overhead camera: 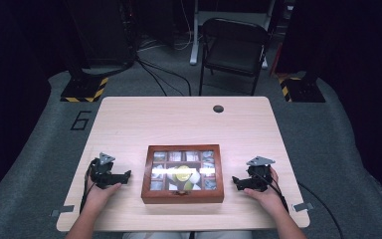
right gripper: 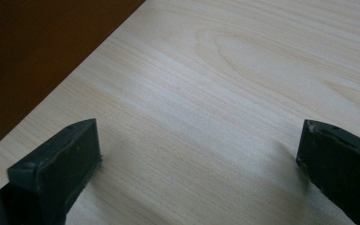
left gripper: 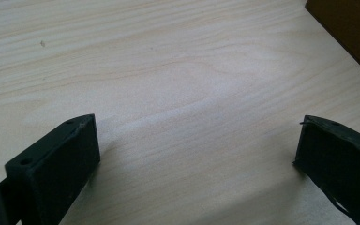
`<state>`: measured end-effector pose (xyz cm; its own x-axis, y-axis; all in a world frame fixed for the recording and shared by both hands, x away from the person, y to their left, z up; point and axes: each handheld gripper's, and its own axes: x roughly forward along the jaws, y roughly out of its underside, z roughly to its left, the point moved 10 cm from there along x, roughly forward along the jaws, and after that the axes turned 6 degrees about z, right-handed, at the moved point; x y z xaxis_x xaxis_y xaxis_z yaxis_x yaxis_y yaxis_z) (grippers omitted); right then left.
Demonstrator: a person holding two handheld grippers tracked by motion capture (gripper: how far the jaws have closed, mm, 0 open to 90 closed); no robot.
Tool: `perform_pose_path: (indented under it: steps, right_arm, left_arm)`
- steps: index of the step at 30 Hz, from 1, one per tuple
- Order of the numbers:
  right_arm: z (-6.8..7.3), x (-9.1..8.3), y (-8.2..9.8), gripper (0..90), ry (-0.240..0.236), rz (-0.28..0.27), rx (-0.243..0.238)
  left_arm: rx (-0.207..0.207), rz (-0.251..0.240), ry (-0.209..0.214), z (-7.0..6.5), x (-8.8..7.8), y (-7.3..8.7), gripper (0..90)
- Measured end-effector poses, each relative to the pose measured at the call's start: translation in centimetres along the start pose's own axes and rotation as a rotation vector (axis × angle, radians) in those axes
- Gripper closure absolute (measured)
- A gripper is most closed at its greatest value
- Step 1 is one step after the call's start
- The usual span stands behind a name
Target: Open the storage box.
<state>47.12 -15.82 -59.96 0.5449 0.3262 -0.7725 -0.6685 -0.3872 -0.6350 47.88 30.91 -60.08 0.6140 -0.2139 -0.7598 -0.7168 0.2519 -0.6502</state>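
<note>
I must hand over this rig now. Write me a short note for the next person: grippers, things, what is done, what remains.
Left gripper: open, holds nothing, resting on the table left of the wooden box.
Right gripper: open, holds nothing, on the table right of the box.
Box: near the front middle of the table, glass lid closed, small packets in compartments visible through it; glare hides the centre.
Done: nothing visible; the box looks untouched.
Left: probably the whole job with the box, starting with the lid.
</note>
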Motion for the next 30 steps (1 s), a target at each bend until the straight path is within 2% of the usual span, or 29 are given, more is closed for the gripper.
perform_pose_path:
  steps: [10, 12, 16, 19, 22, 24, 25, 28, 30]
  right_arm:
    - [-0.05, 0.01, -0.01, 0.0, 0.004, -0.002, -0.003]
    - [-0.16, 0.00, 0.01, 0.0, 0.008, -0.006, -0.020]
    - [-0.09, 0.04, -0.06, 0.0, 0.008, -0.003, -0.002]
    - [-0.05, -0.15, 0.03, 2.3, 0.017, -0.016, 0.008]
    - [-0.05, -0.15, 0.03, 2.5, 0.017, -0.015, 0.009]
    - [-0.05, -0.28, 0.05, 6.8, 0.017, -0.020, 0.015]
    - [-0.05, -0.28, 0.05, 6.8, 0.017, -0.020, 0.015]
    - [-0.41, -0.74, 0.07, 16.5, 0.023, -0.014, 0.020]
    - [-0.35, -0.79, 0.12, 16.7, 0.023, -0.006, 0.027]
  left_arm:
    - [-0.005, 0.002, -0.001, -0.03, 0.01, -0.04, 0.2]
    - [0.000, 0.002, 0.001, -0.05, 0.12, -0.18, 0.1]
    - [0.007, -0.001, 0.008, -0.11, 0.10, -0.22, 1.0]
    - [0.018, -0.017, 0.019, -0.26, -0.05, -0.34, 6.7]
    - [0.011, -0.024, 0.017, -0.19, -0.11, -0.37, 9.4]
    - [0.004, -0.030, 0.015, -0.04, -0.24, -0.43, 15.3]
    - [0.004, -0.030, 0.015, -0.04, -0.24, -0.43, 15.4]
    - [0.004, -0.035, 0.013, -0.24, -0.23, -0.46, 15.8]
    - [0.013, -0.032, 0.014, -0.27, -0.28, -0.46, 18.5]
